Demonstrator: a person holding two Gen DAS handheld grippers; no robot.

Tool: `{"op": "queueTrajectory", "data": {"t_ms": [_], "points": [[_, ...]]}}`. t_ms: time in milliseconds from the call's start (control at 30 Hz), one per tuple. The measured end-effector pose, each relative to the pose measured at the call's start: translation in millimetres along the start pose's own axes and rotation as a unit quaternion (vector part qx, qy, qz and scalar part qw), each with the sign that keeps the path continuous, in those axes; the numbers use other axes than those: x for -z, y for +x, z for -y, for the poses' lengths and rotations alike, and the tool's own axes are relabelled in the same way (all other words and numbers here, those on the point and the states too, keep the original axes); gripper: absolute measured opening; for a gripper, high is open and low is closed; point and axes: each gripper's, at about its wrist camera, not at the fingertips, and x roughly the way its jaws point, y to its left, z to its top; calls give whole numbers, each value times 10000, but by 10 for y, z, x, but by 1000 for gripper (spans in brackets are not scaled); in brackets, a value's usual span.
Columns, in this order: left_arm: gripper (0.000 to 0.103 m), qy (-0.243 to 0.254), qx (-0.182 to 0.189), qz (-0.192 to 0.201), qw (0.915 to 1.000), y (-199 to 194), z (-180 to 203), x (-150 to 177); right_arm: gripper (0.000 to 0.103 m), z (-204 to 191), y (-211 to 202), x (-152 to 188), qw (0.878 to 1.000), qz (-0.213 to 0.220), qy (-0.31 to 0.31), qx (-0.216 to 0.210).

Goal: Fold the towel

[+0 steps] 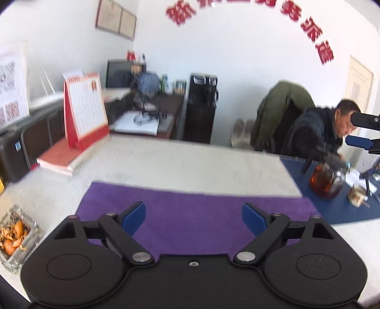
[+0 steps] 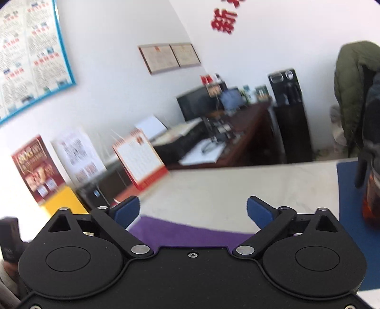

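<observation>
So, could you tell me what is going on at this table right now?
A person holding a gripper in each hand is set to fold the purple towel, which lies flat on the white table. The left gripper and the right gripper both hover over it with jaws wide open, gripping nothing. No fold is visible yet. A desk calendar and a glass teapot stand farther back.

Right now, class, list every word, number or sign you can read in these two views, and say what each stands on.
"新": first red character on the white wall; the characters after it are smeared.
Red-and-white desk calendar: print too blurred.
Blue-framed poster: too small.
Two framed certificates: unreadable.
Red poster: blurred.
Purple towel, both open grippers: no text.
</observation>
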Motion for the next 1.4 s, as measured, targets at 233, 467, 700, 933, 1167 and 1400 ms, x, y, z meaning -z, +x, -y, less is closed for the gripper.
{"op": "queueTrajectory", "data": {"t_ms": [233,467,700,933,1167,1400], "points": [[102,-323,-355,875,9950,-311,245,-10,103,-322,-481,-443,9955,46,256,-908],[102,-842,-107,976,9916,-536,91,-89,103,-40,-101,-380,9304,798,1131,-3395],[102,-1159,-876,277,9890,-650,-3,34,103,119,778,-319,8161,-20,2573,-5176],[102,-1526,-2347,-1080,9539,-525,-389,297,103,11,1290,-187,8605,-323,2308,-4530],[102,-2310,-2684,-1606,9213,-408,-974,452,103,-250,1647,-49,9270,-1117,1802,-3092],[102,-2771,-2771,-1963,8988,-193,-1497,491,103,-708,1599,-98,9706,-1475,368,-1863]]}}
